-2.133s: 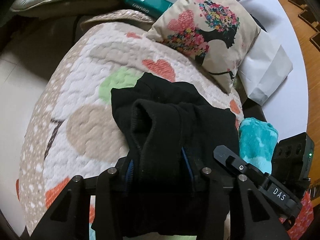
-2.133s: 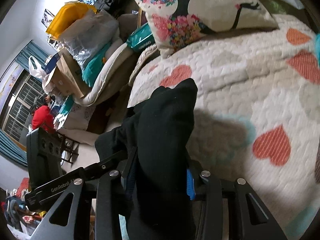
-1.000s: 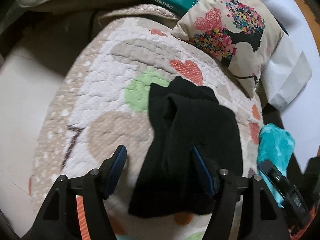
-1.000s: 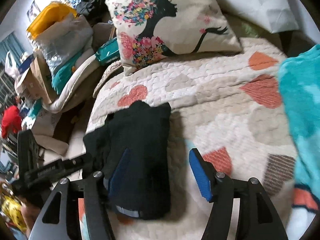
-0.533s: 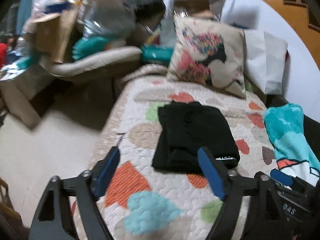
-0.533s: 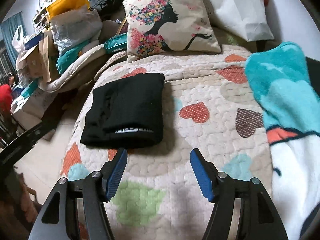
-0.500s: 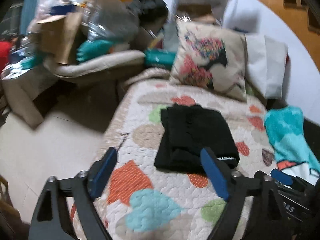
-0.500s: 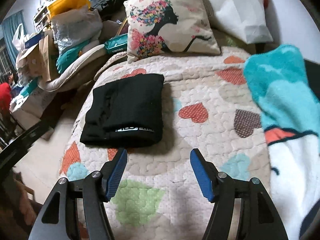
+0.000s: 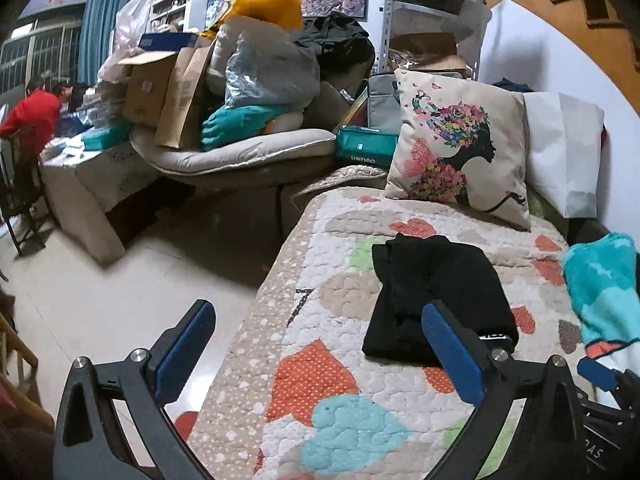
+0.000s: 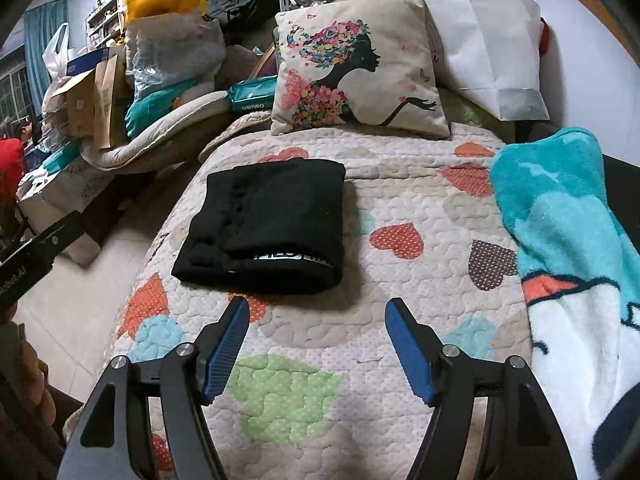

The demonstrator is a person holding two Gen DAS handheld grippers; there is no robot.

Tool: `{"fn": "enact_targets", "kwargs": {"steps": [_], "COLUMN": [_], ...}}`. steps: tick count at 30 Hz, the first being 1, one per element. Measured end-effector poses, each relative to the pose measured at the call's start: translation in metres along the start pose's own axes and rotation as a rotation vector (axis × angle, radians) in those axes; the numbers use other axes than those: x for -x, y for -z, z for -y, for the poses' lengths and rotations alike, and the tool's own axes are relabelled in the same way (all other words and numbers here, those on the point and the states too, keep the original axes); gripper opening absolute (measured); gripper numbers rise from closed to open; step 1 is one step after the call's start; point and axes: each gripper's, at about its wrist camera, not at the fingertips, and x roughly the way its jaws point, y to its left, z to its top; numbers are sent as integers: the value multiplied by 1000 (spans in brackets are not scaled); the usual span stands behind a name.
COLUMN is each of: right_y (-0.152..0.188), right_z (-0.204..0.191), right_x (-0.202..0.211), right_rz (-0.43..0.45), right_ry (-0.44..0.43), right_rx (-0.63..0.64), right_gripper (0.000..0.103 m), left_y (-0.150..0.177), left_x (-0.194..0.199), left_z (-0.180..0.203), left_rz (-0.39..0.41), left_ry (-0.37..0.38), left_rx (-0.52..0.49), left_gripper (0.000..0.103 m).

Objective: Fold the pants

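While my left gripper [image 9: 318, 326] has just been opening wide, empty, the folded black pants [image 9: 438, 298] lie on the heart quilt [image 9: 340, 400] beyond. Through my right gripper [image 10: 316, 320], jaws just spreading with nothing between, the pants [image 10: 268, 226] rest just ahead.

Black pants [image 10: 268, 228], folded, white lettering on a band at the near edge. Cream quilt [image 10: 400, 280] with hearts and blobs in orange-red dotted, teal, light green, tan, brown dotted. Beige cushion [image 10: 360, 68] printed with black silhouette, multicolour flowers, pink hearts. Teal fleece blanket [image 10: 560, 216] with white and orange patches. White paper bag [image 10: 492, 52]. Black tool frames, blue pads [image 10: 226, 346]. Yellow bag [image 9: 268, 4], blue curtain [image 9: 102, 20].
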Motion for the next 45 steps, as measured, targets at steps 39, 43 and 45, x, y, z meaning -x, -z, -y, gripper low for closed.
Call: {"fn": "enact_targets", "kwargs": {"steps": [39,43,45], "right_y": [10,10,10], "right_z": [9,10,11], "right_x": [-25,-27,-28], "right_rz": [-72,-77,-79], "right_ry": [16,18,21], "right_rx": [-16,-12,-15], "right_gripper": [81,81,82], "left_y": [28,30,31], "left_x": [-34,-36,-37], "left_z": [32,33,33], "left_rz": [-257,-270,-281], "left_ry": [93,92,96], "left_rx": [-74,-79,-78], "left_gripper": [103,103,103]}}
